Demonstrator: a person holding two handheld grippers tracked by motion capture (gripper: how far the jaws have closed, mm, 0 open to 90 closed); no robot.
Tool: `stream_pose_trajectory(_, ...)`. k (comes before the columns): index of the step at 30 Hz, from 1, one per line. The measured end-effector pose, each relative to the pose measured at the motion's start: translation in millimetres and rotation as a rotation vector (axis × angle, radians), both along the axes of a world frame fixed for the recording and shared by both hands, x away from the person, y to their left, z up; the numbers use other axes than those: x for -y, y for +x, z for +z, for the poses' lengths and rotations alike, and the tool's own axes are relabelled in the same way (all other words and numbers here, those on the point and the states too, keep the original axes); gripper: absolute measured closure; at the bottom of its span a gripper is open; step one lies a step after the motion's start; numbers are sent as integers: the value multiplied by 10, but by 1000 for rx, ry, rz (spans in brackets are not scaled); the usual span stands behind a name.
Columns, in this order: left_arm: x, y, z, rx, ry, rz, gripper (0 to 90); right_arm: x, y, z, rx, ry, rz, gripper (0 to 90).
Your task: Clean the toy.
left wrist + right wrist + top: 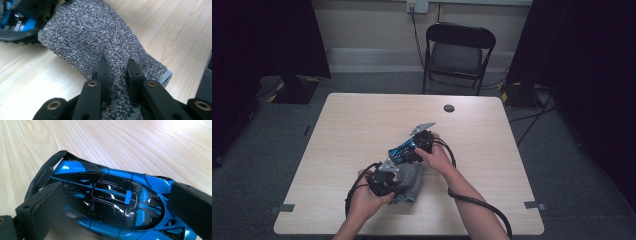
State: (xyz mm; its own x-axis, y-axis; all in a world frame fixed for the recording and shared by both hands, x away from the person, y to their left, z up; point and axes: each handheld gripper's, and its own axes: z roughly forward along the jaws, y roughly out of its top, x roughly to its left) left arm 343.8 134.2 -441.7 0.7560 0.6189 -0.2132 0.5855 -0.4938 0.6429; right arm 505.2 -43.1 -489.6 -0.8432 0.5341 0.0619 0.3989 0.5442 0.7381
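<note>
A blue and black toy car (401,154) is held just above the wooden table (362,125), near its middle. My right gripper (411,148) is shut on it; in the right gripper view the two jaws press the car's (112,202) sides, with the gripper (117,195) across its roof. A grey knitted cloth (413,181) lies beside and partly under the car. My left gripper (396,186) is shut on a raised fold of the cloth (90,37). In the left gripper view the gripper (117,65) pinches that fold, and the car (17,20) sits at the top left, touching the cloth's far edge.
A small dark round disc (449,108) sits on the table's far side. A black folding chair (459,50) stands behind the table. Cables (477,202) trail from both grippers over the near edge. Dark curtains flank both sides.
</note>
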Motion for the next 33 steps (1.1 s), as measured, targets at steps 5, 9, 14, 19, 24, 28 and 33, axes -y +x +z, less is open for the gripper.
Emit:
stream_pose_trajectory(5,-222,18,135,31,-15,36,763,0,3,1,-1,-1,2,1)
stream_pose_trajectory(9,-408,48,217,58,-18,77,762,-1,4,2,-2,-2,2,1)
stream_pose_trajectory(14,-621,130,295,80,-26,139,762,2,4,0,-1,1,2,1)
stream_pose_trajectory(19,-754,369,322,111,-17,186,761,5,9,1,-1,0,3,2)
stream_pose_trajectory(24,-797,718,260,91,21,218,760,5,15,6,-3,-7,7,2)
stream_pose_trajectory(28,-827,946,137,68,53,250,761,0,21,12,-10,-12,9,1)
stream_pose_trajectory(33,-800,1162,11,77,88,253,758,5,26,12,-8,-12,10,1)
